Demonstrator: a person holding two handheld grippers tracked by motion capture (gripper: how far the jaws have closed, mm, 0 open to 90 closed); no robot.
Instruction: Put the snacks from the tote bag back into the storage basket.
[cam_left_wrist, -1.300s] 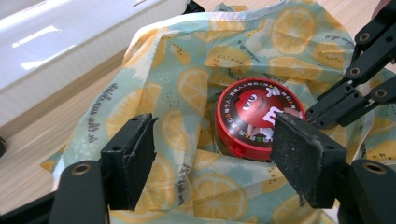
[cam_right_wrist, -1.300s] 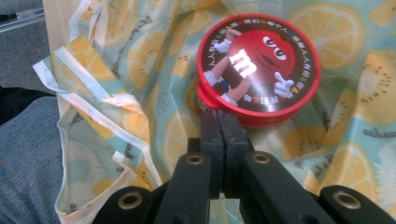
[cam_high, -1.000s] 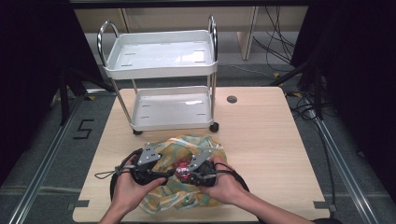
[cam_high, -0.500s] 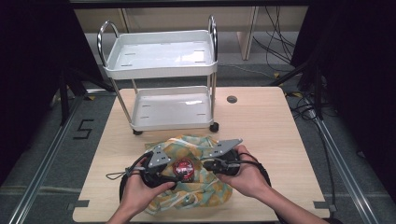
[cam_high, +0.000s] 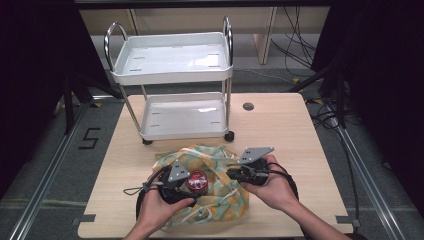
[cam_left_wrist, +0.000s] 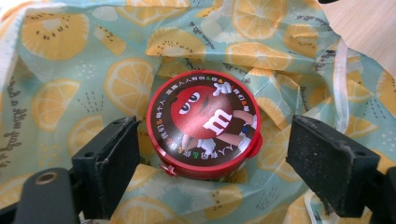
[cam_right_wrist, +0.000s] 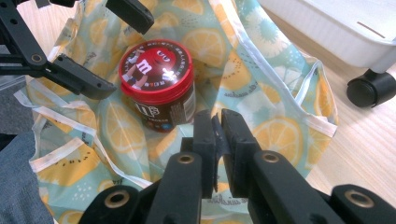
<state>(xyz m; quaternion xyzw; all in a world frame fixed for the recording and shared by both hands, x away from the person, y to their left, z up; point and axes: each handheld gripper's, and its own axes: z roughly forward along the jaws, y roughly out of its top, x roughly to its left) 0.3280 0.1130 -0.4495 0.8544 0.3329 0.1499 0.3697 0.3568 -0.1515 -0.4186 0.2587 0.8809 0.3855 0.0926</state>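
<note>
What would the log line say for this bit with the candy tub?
left tool: open, just widened, astride candy tub, not touching | right tool: nearly shut, empty | tub: upright on lemon-print bag | cart: behind

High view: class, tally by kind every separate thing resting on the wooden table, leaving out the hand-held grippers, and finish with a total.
White two-shelf cart: 1
Lemon-print cloth bag: 1
Red-lidded candy tub: 1
Total: 3
</note>
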